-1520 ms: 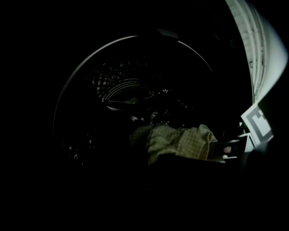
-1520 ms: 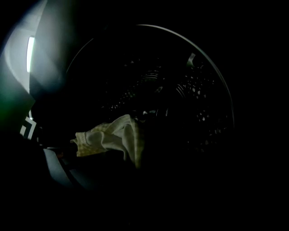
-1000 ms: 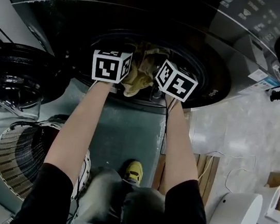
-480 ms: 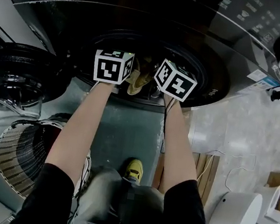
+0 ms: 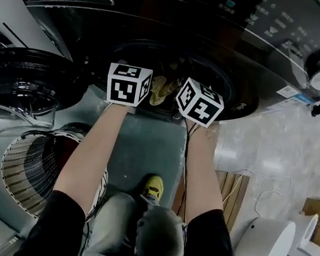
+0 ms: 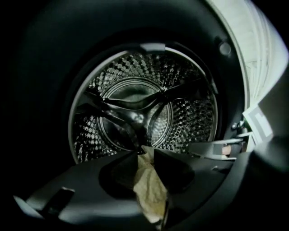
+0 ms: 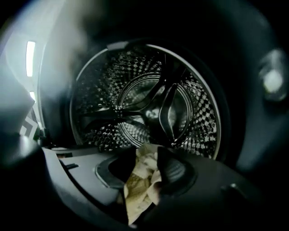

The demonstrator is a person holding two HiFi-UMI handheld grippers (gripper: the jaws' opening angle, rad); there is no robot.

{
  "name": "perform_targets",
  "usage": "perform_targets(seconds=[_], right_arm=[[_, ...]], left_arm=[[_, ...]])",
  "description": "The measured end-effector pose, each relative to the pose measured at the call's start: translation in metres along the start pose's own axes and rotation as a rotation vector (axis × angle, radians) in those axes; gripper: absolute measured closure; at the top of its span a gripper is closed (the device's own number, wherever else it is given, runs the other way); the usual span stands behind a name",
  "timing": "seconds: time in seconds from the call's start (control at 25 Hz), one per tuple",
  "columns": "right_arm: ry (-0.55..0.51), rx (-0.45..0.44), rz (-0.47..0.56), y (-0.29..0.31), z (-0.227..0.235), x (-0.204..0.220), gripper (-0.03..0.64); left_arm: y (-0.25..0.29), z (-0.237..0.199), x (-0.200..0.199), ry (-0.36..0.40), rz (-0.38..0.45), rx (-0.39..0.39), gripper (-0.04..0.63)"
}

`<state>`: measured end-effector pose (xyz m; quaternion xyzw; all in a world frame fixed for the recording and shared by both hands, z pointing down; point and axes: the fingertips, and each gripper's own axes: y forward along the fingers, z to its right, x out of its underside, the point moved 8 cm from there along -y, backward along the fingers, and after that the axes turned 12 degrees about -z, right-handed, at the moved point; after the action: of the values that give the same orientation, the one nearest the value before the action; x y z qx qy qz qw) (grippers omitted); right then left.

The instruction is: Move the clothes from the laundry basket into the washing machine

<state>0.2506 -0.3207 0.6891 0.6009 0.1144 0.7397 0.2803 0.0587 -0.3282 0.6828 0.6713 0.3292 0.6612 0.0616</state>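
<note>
Two grippers on one tan garment, both parked at the mouth of the washing machine, door swung open to my left.

Step, as I read it: loading, at the mouth of the machine. The garment hangs at the door opening between the two marker cubes, not inside yet. The drum looks bare in both gripper views.

Jaws:
- left gripper: closing, gap narrow, a fold of the garment wedged between the pads and trailing down below them.
- right gripper: closing too, gap narrow, a thicker bunch of the same cloth filling it.

Both pinches look like small folds near the tips, so my guess is the hold is shallow.

Next move calls for: pushing both hands forward past the door lip together, deep enough that the cloth clears the rim, then spreading both jaws so it drops in the drum rather than on the sill. Risk is a tail snagging on the lip.

The laundry basket sits low on my left. Its inside is too dark to say what's left in it.
</note>
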Motion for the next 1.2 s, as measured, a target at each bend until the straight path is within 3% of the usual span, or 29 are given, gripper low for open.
perform_targets(seconds=[0.2,0.32,0.84,1.2], right_arm=[[0.003,-0.025,-0.018,-0.023,-0.017,0.002,0.539],[-0.018,-0.016,-0.040,-0.041,-0.028,0.001,0.611],[-0.067,-0.106,-0.076,-0.155,-0.085,-0.036,0.612],[-0.041,-0.111,-0.066,-0.267,-0.114,-0.096,0.612]], left_arm=[[-0.029,0.001,0.007,-0.008,-0.040,-0.013,0.566],[-0.051,0.003,0.007,-0.023,-0.055,-0.017,0.583],[-0.172,0.028,-0.022,-0.018,-0.080,-0.007,0.584],[-0.289,0.046,-0.087,0.015,-0.050,-0.037,0.584]])
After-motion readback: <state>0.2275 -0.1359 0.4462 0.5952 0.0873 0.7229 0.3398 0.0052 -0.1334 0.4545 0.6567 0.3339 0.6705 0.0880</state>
